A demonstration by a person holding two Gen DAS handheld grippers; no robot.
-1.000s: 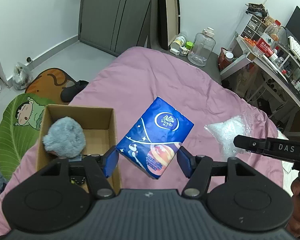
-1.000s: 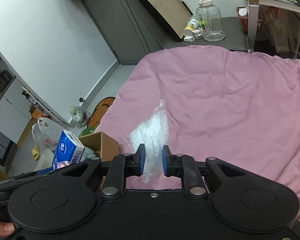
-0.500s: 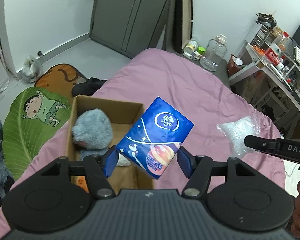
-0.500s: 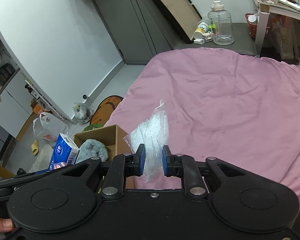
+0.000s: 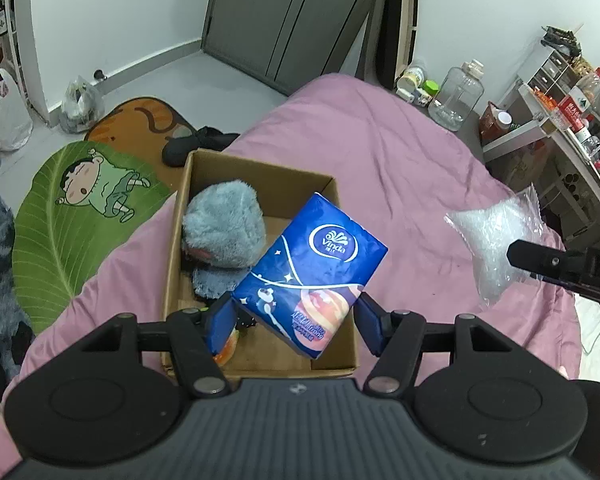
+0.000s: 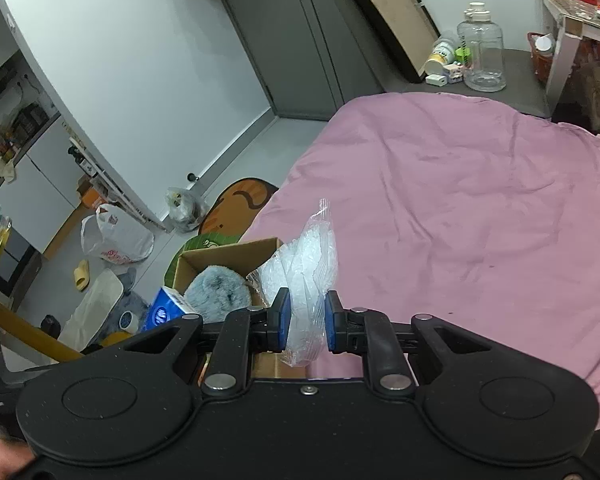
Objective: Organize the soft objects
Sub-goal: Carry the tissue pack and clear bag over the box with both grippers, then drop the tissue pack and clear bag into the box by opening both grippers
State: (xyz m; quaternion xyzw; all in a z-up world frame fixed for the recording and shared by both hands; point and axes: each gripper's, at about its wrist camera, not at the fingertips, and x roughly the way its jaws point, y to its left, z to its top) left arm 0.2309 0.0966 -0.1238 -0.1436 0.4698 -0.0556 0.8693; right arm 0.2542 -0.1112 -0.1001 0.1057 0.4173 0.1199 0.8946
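Observation:
My left gripper [image 5: 294, 322] is shut on a blue Vinda tissue pack [image 5: 312, 276] and holds it above the open cardboard box [image 5: 260, 172]. A grey plush toy [image 5: 222, 226] lies inside the box. My right gripper [image 6: 305, 322] is shut on a clear plastic bag of white filling [image 6: 310, 264], held in the air right of the box. The bag also shows in the left wrist view [image 5: 496, 236], and the tissue pack [image 6: 166, 308], plush [image 6: 218, 288] and box [image 6: 228, 250] show in the right wrist view.
The box stands on the left edge of a pink bed [image 5: 380, 152]. Floor mats [image 5: 80, 208], black shoes [image 5: 196, 144] and plastic bags [image 5: 0, 120] lie left of the bed. A large water jug [image 5: 456, 94] and a cluttered desk [image 5: 560, 120] stand beyond it.
Both grippers have moved left toward the box. The tissue pack has gone from right of the box to above it. The bag is nearer the box.

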